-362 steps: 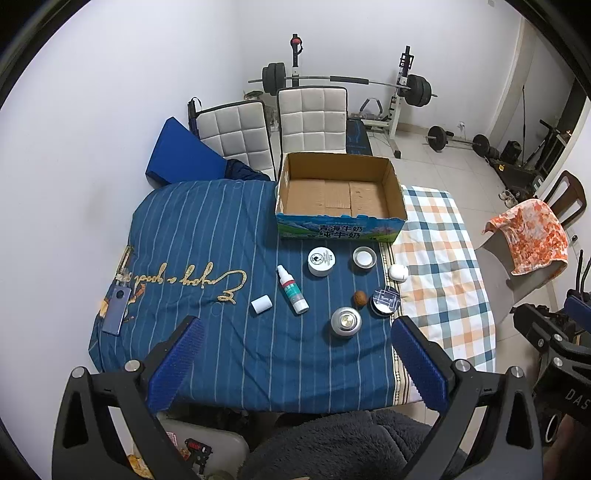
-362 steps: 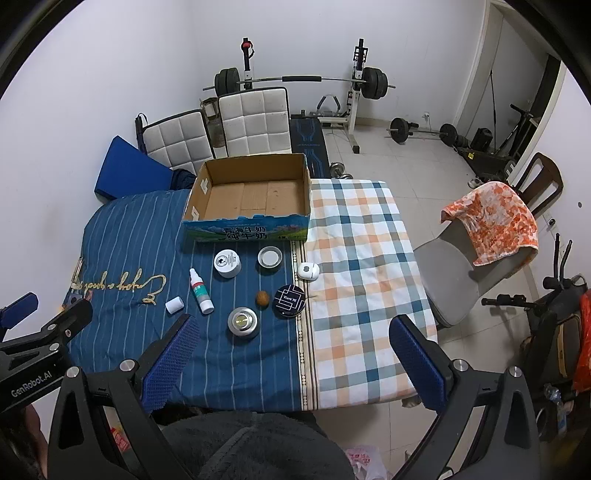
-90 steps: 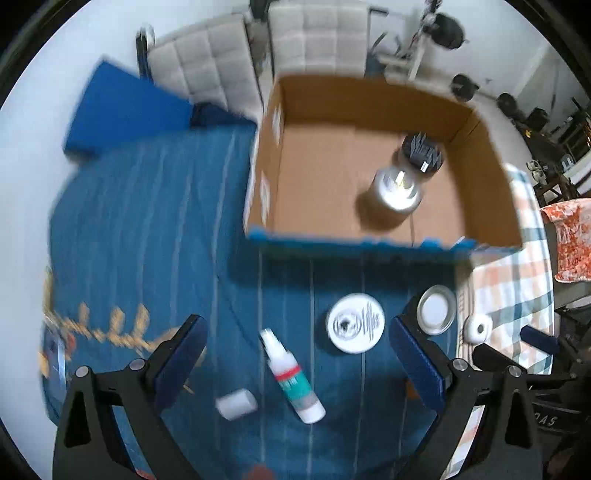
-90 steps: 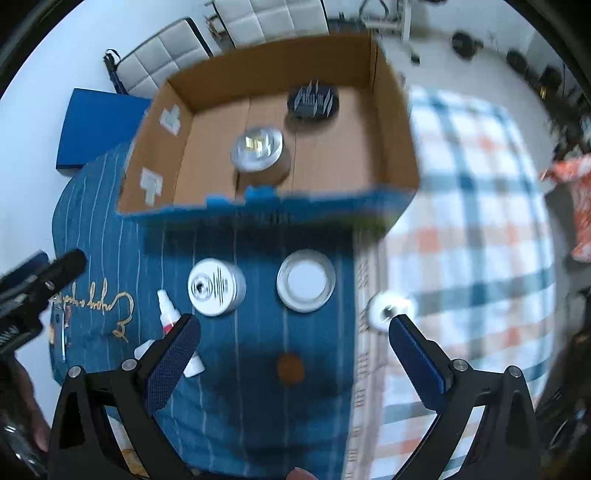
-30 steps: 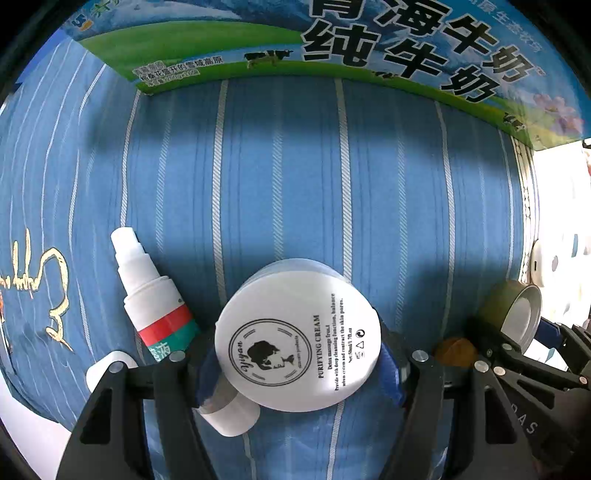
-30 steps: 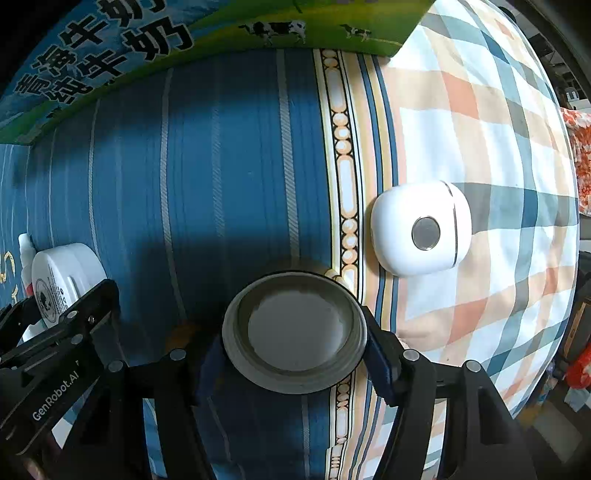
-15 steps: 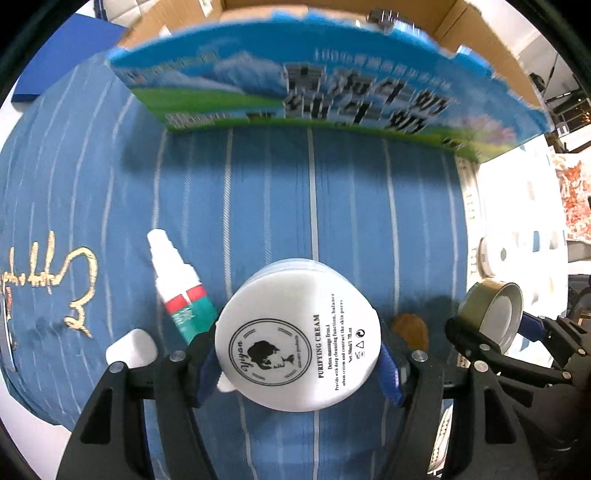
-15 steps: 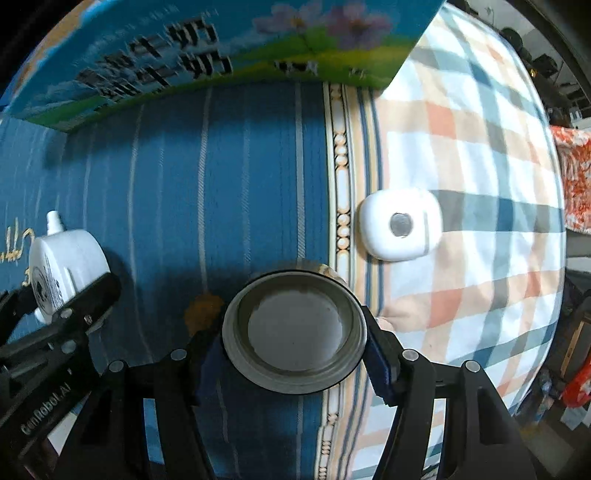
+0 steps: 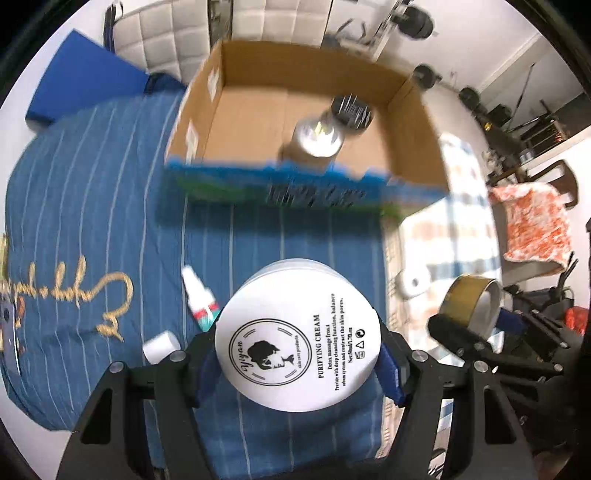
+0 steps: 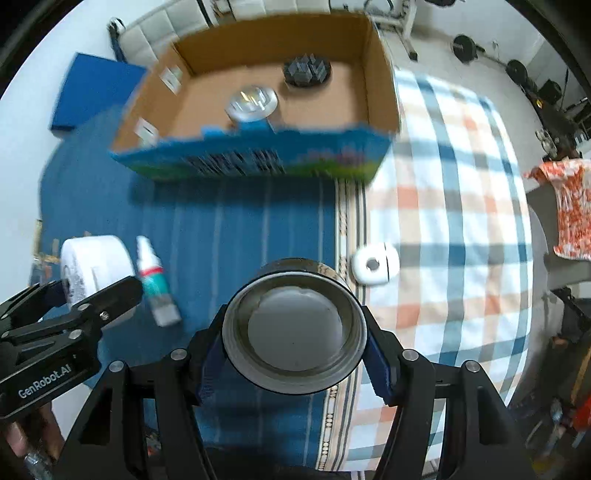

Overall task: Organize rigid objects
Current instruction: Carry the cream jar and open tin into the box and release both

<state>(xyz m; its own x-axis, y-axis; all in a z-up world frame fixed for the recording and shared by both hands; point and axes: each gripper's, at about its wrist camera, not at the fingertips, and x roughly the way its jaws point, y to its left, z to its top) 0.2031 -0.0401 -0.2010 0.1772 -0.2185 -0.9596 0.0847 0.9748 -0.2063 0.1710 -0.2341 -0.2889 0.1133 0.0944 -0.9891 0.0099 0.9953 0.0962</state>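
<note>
My left gripper is shut on a white cream jar and holds it above the blue striped cloth. My right gripper is shut on a gold-rimmed round tin, also lifted. The tin shows in the left wrist view, the jar in the right wrist view. The open cardboard box ahead holds a silver tin and a black round tin. On the cloth lie a white spray bottle, a small white cap and a white round case.
The box stands at the table's far side. Two white padded chairs and a blue mat are behind it. A chair with an orange cloth stands at the right. The checked cloth covers the table's right part.
Both grippers have risen and pulled back from the cloth with the jar and the tin in them. The inside of the box has come into view.
</note>
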